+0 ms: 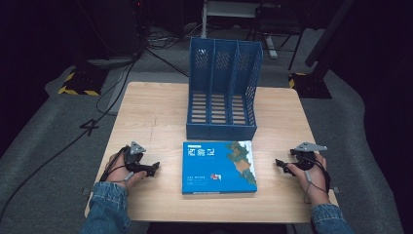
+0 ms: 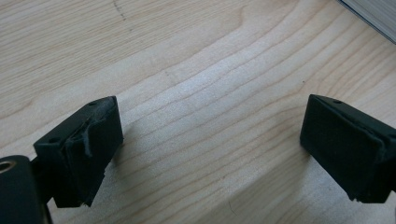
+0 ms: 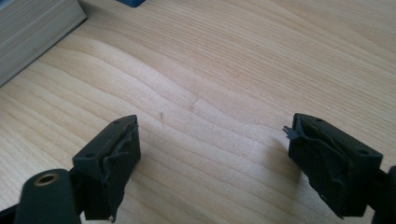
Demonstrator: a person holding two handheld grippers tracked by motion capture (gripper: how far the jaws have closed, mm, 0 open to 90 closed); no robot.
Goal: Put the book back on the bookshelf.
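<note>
So, high view 1st: the book lies flat on the table, near edge side, just in front of the blue file rack with 3 slots. Its long axis runs left-right, approx. parallel to the table's near edge. The left gripper rests on the table left of the book, pointing right at it; the right gripper rests on the right, pointing left. Both are near the book but apart from it; the right one seems a bit farther off, the left a bit nearer.

Left gripper view: jaws stand wide, nothing between them, only bare wood. A corner of the book, its page edge, is at far right.

Right gripper view: jaws wide too, empty. The book's page edge is at far left, and a bit of the rack is beyond it.

Judgement: the next move is inward from both sides, each gripper to a short edge of the book.
</note>
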